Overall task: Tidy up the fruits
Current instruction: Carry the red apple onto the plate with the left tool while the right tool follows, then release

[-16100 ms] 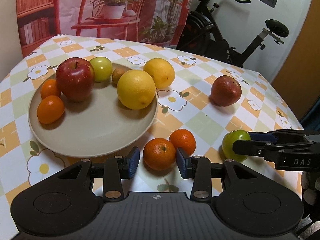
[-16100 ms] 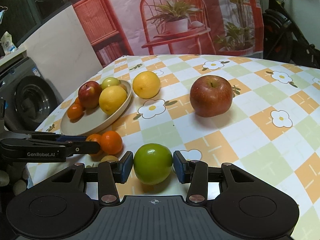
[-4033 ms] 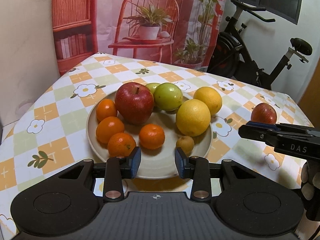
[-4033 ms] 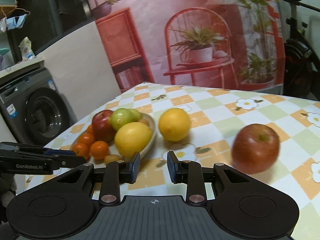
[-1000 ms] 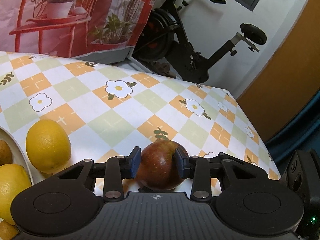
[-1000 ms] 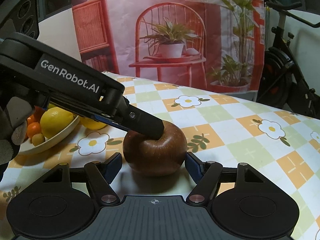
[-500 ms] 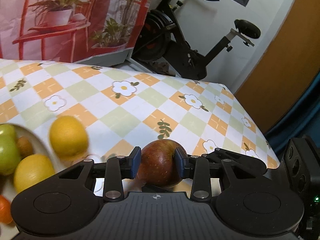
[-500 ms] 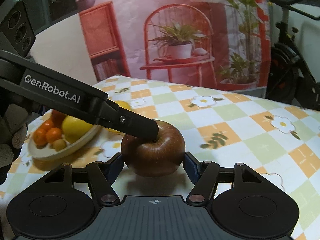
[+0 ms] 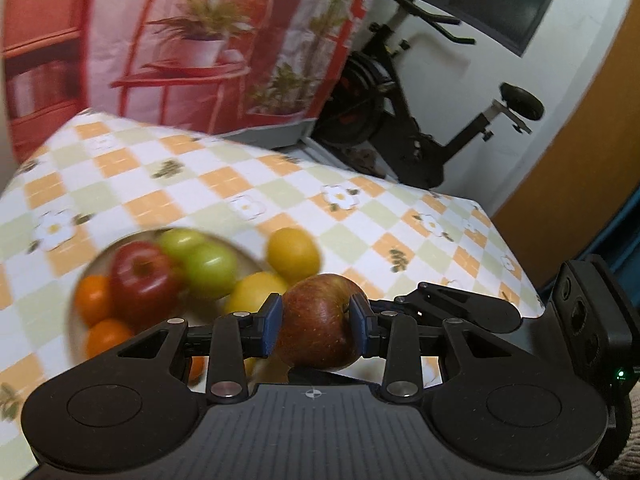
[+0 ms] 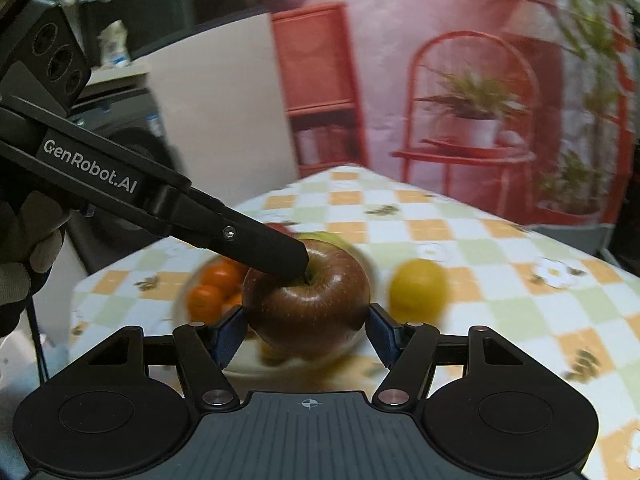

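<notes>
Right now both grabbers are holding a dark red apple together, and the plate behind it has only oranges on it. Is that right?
Not quite. Both grippers, left and right, do hold the dark red apple, but the left wrist view shows the plate also carrying a red apple, green fruits and a yellow one, besides oranges.

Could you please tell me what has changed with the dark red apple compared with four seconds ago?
The dark red apple, then lying alone on the tablecloth with both grippers empty, is now clamped by the left gripper and right gripper together, lifted and carried toward the plate. The lemon beside the plate stays put.
</notes>
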Demonstrator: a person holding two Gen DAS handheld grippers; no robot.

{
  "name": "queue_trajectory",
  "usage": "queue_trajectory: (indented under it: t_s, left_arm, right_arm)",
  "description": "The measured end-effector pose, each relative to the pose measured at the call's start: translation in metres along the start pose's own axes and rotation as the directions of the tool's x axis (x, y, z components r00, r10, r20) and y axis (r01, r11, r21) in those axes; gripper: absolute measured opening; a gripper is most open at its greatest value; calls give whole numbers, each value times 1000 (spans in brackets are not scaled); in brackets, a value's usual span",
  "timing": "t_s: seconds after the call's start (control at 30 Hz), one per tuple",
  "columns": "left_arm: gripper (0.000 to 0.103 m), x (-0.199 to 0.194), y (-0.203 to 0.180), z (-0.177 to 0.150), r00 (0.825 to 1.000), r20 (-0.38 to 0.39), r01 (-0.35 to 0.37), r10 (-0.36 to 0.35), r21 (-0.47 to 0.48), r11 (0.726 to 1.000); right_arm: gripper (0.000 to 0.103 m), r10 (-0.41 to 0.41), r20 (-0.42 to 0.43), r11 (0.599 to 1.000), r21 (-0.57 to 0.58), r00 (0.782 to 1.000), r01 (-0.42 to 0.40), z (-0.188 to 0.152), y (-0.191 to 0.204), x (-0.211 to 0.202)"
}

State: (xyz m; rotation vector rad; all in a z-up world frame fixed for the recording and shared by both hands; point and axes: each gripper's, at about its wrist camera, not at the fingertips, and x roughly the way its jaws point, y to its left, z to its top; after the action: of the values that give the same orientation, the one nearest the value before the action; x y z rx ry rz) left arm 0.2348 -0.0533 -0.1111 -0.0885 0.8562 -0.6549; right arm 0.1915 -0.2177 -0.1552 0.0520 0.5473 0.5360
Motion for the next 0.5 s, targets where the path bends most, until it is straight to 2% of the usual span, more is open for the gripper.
queue_trajectory:
  t_s: [0.17,0.4,0.5]
  left_arm:
    - [39,-12,24,-12,999,-26,-27,26,-43,999]
    - [39,-10,42,-23,998,-49,-46,42,-66,997]
    - [39,-10,48,-24,998,-43,-44,41,-73,996]
  right_arm:
    - [61,62,-60,998,-21,996,-63,1,29,24]
    - [61,86,-140,996,-26,986,-91,-4,50,47]
    - [61,91,-149,996,-11,985,-93,-5,51,52]
